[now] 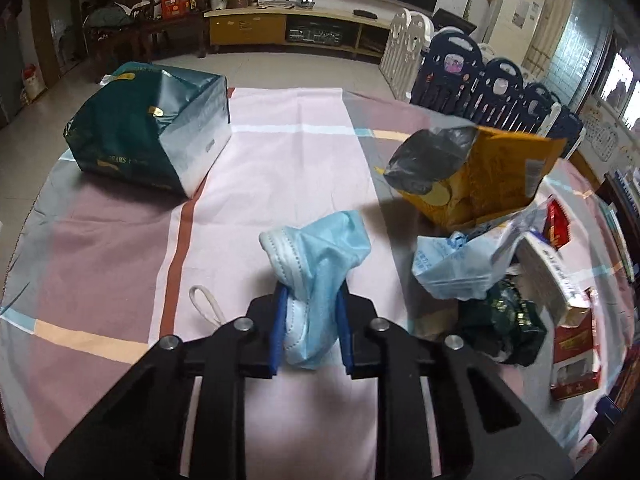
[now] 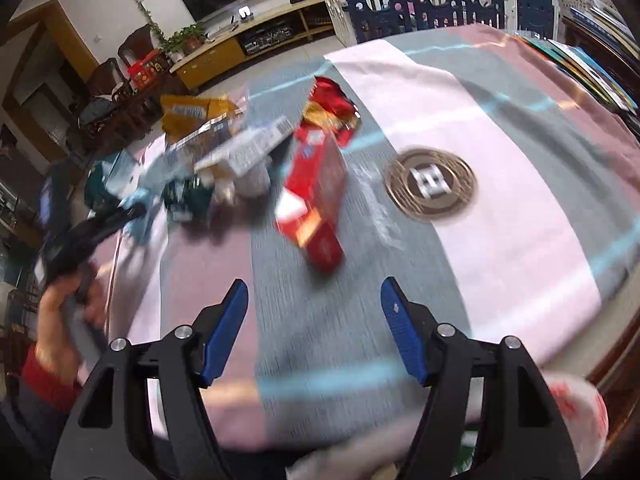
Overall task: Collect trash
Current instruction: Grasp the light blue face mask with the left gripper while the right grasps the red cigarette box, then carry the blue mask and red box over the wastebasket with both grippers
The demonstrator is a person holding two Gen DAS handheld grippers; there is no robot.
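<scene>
My left gripper (image 1: 311, 300) is shut on a crumpled light blue face mask (image 1: 320, 256) and holds it just above the striped tablecloth (image 1: 120, 240); its white ear loop (image 1: 206, 304) hangs to the left. A trash pile lies to the right: a yellow bag (image 1: 492, 176), a pale blue plastic bag (image 1: 452, 268), a dark green wrapper (image 1: 504, 328). My right gripper (image 2: 314, 300) is open and empty above the cloth. A red carton (image 2: 316, 196) lies ahead of it, with the same pile (image 2: 224, 152) beyond. The right wrist view is motion-blurred.
A dark green box-shaped bag (image 1: 152, 136) stands at the table's far left. A round bronze coin-shaped coaster (image 2: 431, 182) lies right of the red carton. The hand with the left gripper (image 2: 76, 240) shows at the left. Chairs (image 1: 480, 80) and play-fence panels stand beyond the table.
</scene>
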